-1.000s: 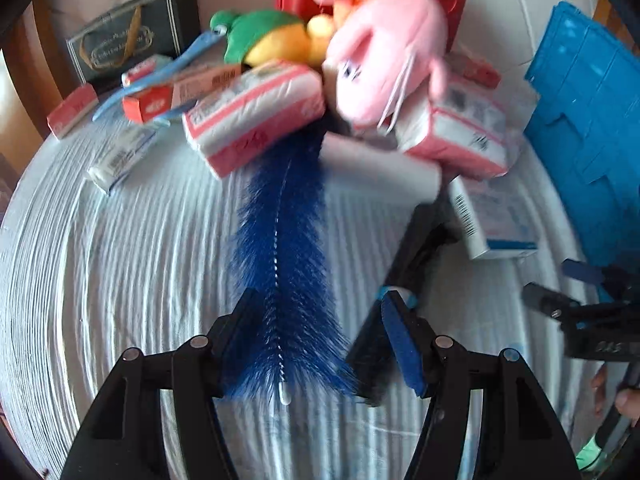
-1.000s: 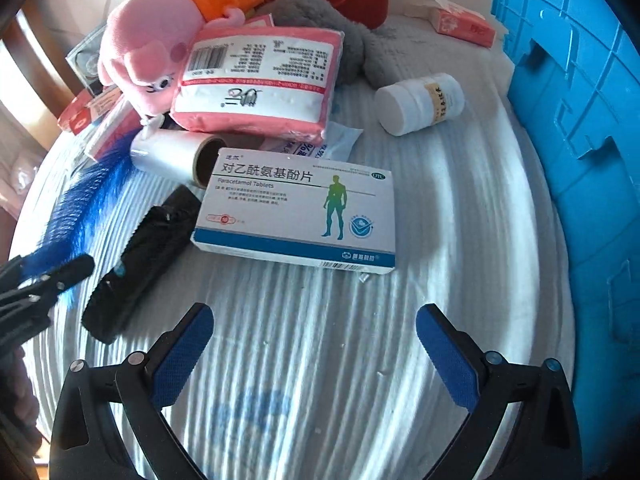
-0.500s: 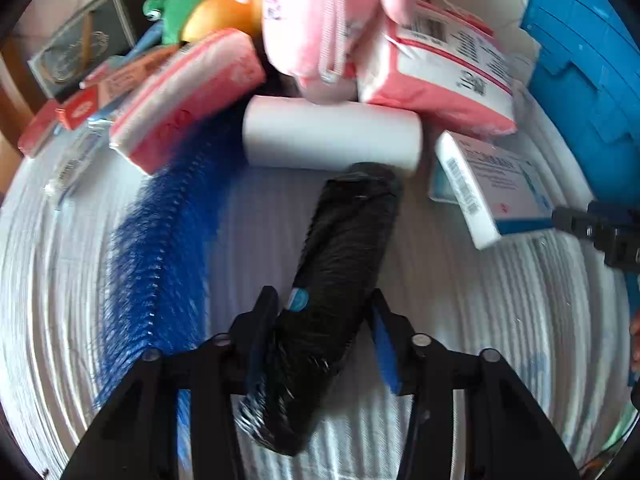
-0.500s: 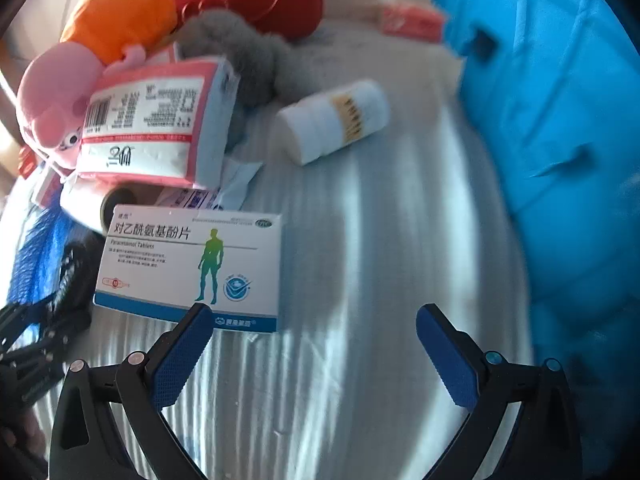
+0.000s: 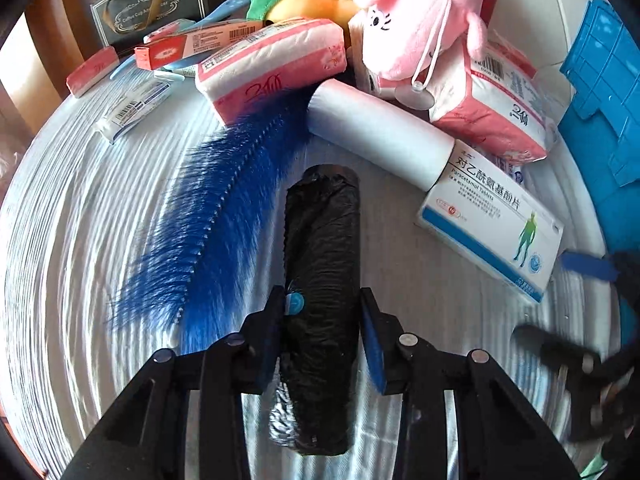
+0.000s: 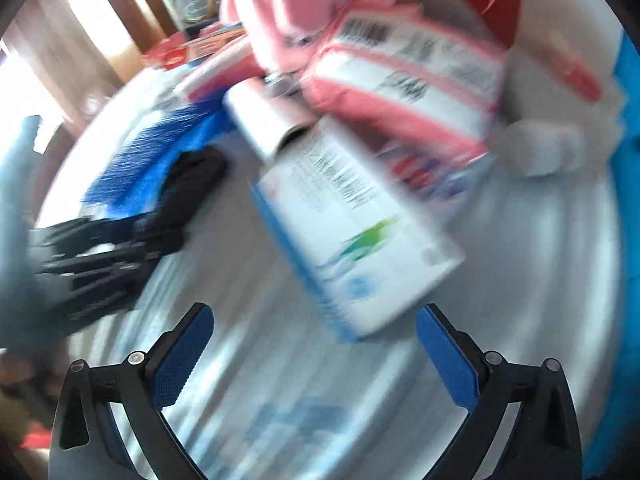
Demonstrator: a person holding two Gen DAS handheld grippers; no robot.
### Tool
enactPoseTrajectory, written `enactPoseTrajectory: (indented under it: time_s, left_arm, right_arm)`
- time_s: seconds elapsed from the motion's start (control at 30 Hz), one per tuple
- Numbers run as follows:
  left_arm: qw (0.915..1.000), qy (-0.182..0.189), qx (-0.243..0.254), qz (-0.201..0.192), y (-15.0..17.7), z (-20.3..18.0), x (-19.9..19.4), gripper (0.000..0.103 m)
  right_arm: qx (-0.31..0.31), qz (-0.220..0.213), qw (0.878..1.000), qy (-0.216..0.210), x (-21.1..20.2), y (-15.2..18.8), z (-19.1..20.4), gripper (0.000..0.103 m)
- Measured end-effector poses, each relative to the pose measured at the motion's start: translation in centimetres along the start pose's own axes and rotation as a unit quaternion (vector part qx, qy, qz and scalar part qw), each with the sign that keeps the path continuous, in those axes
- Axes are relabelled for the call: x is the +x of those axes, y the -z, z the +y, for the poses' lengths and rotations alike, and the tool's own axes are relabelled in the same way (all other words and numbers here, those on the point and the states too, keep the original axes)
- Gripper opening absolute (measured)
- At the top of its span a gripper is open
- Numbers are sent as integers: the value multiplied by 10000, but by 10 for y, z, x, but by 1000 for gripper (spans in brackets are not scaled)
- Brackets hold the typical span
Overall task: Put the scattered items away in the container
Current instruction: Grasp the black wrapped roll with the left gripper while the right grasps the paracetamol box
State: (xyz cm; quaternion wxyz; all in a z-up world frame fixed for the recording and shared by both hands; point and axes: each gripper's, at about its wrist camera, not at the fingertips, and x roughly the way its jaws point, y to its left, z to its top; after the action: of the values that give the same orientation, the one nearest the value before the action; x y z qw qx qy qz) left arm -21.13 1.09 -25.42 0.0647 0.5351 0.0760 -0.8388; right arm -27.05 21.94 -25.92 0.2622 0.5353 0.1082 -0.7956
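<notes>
Jaws, left view: left gripper (image 5: 322, 320) has just been closing; its blue pads sit against both sides of the black roll (image 5: 320, 280), gripping it near its middle.
Black roll: lies lengthwise on the white ribbed cloth (image 5: 80, 240), pointing from near to far.
Left of the roll: blue brush (image 5: 216, 216), just beside it.
Far of the roll: white roll (image 5: 380, 136), then pink tissue packs (image 5: 272, 68) and a pink plush toy (image 5: 412, 20).
Right of the roll: tablet box (image 5: 492, 220); blue container (image 5: 600, 112) at the right edge.
Jaws, right view: right gripper (image 6: 314, 352) stands wide open with nothing between the pads.
Right view, blurred: tablet box (image 6: 352, 232) lies just beyond the open pads; blue container (image 6: 628, 220) at the right edge; left gripper (image 6: 152, 232) on the black roll at the left.
</notes>
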Motion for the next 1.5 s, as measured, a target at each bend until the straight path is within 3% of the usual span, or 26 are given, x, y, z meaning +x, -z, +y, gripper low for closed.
enactPoseTrajectory:
  time_s: [0.03, 0.13, 0.5, 0.6, 0.63, 0.77, 0.83, 0.93, 1.0, 1.03, 1.07, 1.23, 1.5]
  left_arm:
    - [10000, 21, -8, -29, 1, -1, -2, 35]
    - [9999, 38, -4, -106, 4, -7, -5, 33]
    - [9997, -162, 158, 33, -12, -12, 9, 34]
    - [9994, -165, 96, 280, -12, -9, 19, 35]
    - [9994, -148, 78, 316, -11, -8, 21, 35]
    - [9993, -175, 137, 306, -11, -10, 21, 37]
    - [9993, -132, 165, 316, -12, -10, 21, 44]
    - [9991, -162, 227, 318, -12, -12, 21, 48]
    - [9992, -85, 230, 323, -13, -10, 20, 47]
    - [9992, -84, 246, 301, -12, -9, 19, 37]
    - [9992, -105, 264, 269, -12, -9, 17, 34]
    - [9993, -32, 353, 156, -9, -11, 2, 34]
    - [9976, -153, 371, -569, -5, -10, -68, 34]
  right_arm:
    - [-76, -61, 9998, 185, -4, -2, -3, 103]
    - [-265, -115, 9995, 159, -1, -16, -23, 103]
    - [-1203, 248, 9899, 711, 52, -43, 9, 103]
    - [-968, 284, 9928, 642, 55, -47, 4, 102]
    - [-782, 310, 9943, 650, 54, -48, -1, 94]
    - [-319, 512, 9972, 441, 48, -41, -13, 86]
    - [-329, 510, 9973, 401, 45, -36, -12, 88]
    - [-353, 523, 9969, 461, 47, -36, -13, 101]
    - [-249, 474, 9974, 476, 46, -40, -17, 98]
    - [-227, 432, 9976, 496, 45, -41, -18, 89]
    - [-243, 379, 9978, 494, 42, -43, -17, 83]
    - [-241, 245, 9981, 512, 26, -45, -11, 82]
    - [-167, -526, 9965, 633, -45, -41, 1, 82]
